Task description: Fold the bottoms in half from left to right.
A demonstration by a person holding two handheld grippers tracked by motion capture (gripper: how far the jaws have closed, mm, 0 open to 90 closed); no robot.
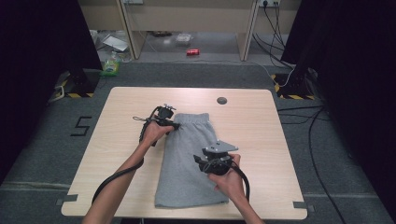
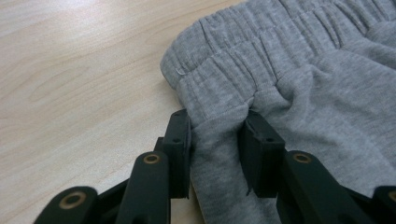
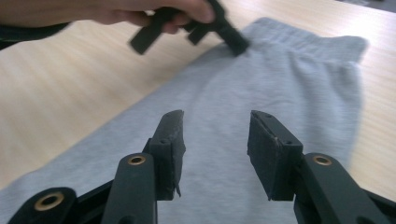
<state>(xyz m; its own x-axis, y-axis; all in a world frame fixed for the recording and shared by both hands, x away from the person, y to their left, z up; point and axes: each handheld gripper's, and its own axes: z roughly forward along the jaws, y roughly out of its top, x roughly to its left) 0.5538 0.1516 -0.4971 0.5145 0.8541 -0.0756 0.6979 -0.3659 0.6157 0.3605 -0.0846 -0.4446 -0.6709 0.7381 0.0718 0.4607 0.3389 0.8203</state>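
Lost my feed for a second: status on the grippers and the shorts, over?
Left gripper clamped on grey shorts below waistband. Right gripper open above the cloth, holding nothing. Nothing in the way on table.

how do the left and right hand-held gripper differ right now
The left hand-held gripper pinches a fold of the grey shorts just below the waistband; the right hand-held gripper stands open with nothing between its pads. The left sits at the shorts' far edge, the right above their middle. Both have black jaws.
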